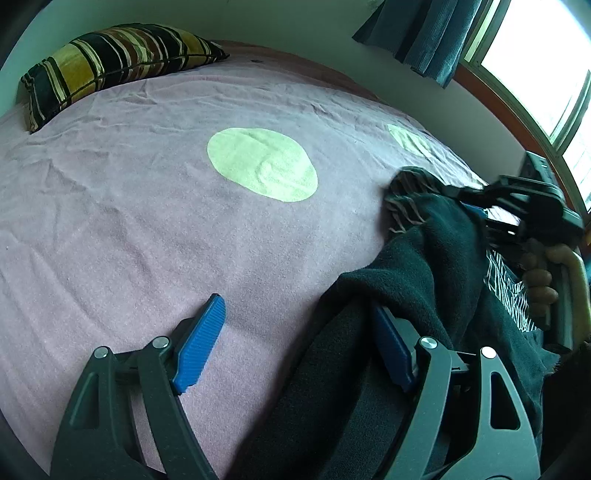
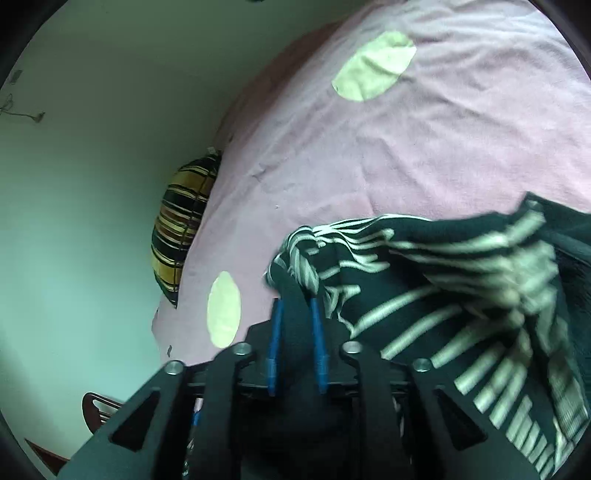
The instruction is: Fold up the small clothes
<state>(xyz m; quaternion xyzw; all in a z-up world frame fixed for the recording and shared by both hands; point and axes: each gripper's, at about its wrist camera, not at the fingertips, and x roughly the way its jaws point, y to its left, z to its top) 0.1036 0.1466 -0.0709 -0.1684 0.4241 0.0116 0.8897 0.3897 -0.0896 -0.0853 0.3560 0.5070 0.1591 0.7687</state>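
Note:
A dark green garment with pale stripes [image 1: 424,258] lies bunched on the pink bedspread [image 1: 147,206] at the right. My left gripper [image 1: 295,332] is open; its right finger is partly under a fold of the garment and its left finger [image 1: 201,343] rests over bare bedspread. In the left wrist view my right gripper [image 1: 476,206] is at the far right, held by a hand. In the right wrist view my right gripper [image 2: 295,310] is shut on a bunched edge of the garment [image 2: 424,280], lifting it off the bed.
A striped yellow and black pillow [image 1: 110,62] lies at the head of the bed by the wall. The bedspread has pale green dots [image 1: 262,164]. A window with a blue curtain [image 1: 424,33] is at the right. A wooden chair part [image 2: 98,406] shows low left.

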